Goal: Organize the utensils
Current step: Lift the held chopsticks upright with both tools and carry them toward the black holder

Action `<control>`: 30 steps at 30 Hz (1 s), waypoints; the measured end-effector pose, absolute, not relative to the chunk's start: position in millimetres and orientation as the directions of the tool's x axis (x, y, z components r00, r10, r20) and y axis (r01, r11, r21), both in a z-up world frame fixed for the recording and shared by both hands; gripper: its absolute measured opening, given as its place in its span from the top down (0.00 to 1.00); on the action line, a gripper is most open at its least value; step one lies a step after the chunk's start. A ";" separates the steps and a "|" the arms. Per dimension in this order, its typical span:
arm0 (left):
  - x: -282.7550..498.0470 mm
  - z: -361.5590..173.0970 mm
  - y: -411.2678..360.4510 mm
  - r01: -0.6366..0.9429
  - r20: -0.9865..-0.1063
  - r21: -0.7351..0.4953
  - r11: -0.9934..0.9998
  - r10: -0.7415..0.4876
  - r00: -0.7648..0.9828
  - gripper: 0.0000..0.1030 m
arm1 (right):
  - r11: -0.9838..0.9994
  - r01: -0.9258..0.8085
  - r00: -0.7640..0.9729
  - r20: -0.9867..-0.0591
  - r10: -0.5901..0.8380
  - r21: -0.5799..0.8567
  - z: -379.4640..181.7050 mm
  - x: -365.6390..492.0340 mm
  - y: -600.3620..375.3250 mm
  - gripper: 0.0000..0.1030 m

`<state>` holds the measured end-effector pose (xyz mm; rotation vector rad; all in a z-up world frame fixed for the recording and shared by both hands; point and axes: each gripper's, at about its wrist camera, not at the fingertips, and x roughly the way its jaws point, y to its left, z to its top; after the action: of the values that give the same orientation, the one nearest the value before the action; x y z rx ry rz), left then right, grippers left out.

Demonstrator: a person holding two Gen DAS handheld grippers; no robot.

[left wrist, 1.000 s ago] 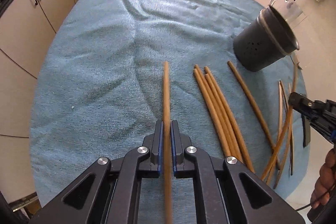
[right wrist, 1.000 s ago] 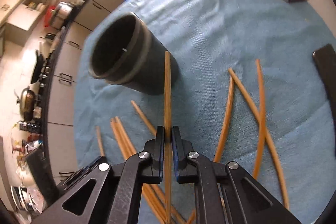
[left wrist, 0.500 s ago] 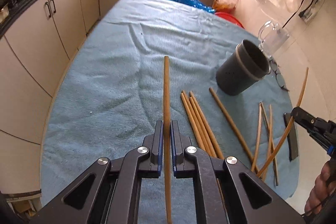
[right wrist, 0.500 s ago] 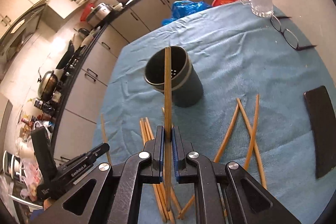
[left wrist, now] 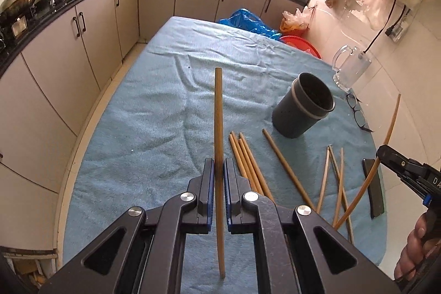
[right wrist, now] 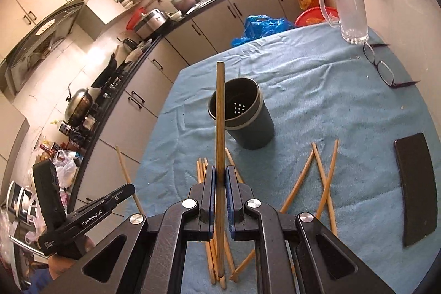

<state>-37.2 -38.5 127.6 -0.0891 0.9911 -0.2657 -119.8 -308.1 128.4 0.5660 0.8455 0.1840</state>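
My left gripper (left wrist: 219,164) is shut on one wooden chopstick (left wrist: 218,115), held up off the blue towel (left wrist: 154,112). My right gripper (right wrist: 219,172) is shut on another chopstick (right wrist: 220,106), whose tip stands in front of the dark grey utensil cup (right wrist: 249,126). The same cup (left wrist: 306,109) stands upright right of centre in the left wrist view, holding nothing that I can see. Several loose chopsticks (left wrist: 249,161) lie on the towel near the cup, and others (right wrist: 322,175) are crossed to its right. The right gripper (left wrist: 386,153) with its chopstick also shows at the left view's right edge.
A glass mug (right wrist: 348,13) stands at the table's far right corner, with eyeglasses (right wrist: 381,68) beside it. A flat black case (right wrist: 417,189) lies near the right edge. Kitchen cabinets (left wrist: 82,46) run along the left. A hand (left wrist: 416,250) holds the right gripper's handle.
Both grippers have risen and tilted up with their chopsticks, so the table looks farther away and the kitchen has come into view. The right gripper has rolled; the cup now appears upright.
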 end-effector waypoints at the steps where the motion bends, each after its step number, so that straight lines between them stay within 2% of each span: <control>1: -38.4 129.8 -39.2 0.180 -0.811 -0.194 0.964 -0.261 0.523 0.94 | 0.837 0.061 0.661 -0.651 0.374 0.543 129.7 -120.7 -309.0 0.93; 30: -49.3 178.9 -30.6 0.127 -0.737 -0.188 0.974 -0.225 0.637 0.94 | 0.840 0.000 0.722 -0.581 0.375 0.542 158.8 -129.1 -334.1 0.93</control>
<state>-49.3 -30.6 178.9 -0.1225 0.8576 -0.2015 -129.1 -334.1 158.8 0.5443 0.7422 0.2185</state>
